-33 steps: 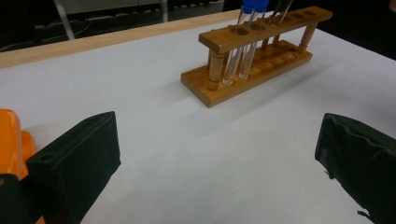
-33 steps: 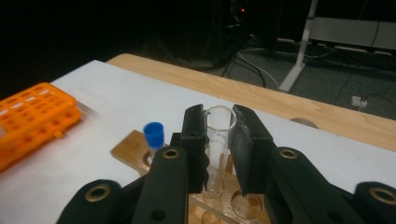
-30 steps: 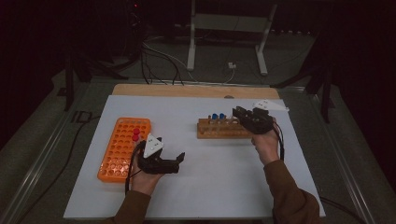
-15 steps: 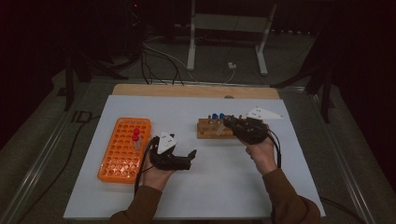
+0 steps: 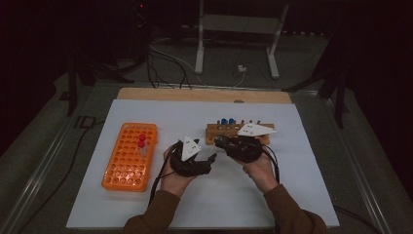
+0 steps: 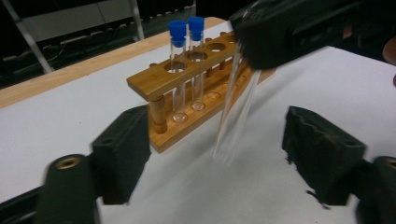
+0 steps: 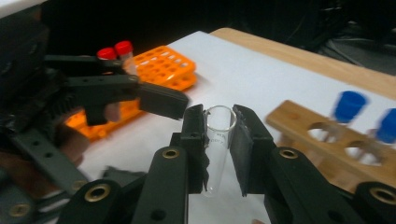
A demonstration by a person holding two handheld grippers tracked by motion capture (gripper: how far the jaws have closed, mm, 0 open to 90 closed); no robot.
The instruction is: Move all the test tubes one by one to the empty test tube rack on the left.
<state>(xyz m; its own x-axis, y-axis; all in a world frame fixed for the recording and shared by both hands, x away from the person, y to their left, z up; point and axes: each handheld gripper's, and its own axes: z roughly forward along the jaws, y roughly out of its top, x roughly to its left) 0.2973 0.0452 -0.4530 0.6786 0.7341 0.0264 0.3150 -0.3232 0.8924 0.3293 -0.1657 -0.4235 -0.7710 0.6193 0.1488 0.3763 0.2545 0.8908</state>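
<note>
From the high view, the left claw and right claw meet mid-tabletop before the wooden rack, with bare white surface around. In the left gripper view, its jaws, just closing, stand spread around an uncapped clear test tube, untouched. In the right gripper view, the right claw pinches that tube, whose faint print is unreadable.

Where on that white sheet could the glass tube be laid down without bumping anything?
Bare white sheet lies right of the right gripper, out to the edge, and along the near edge beside the sleeves. The far strip behind the orange rack and wooden rack is free too. The middle is crowded: left gripper, empty tube, both racks.
</note>
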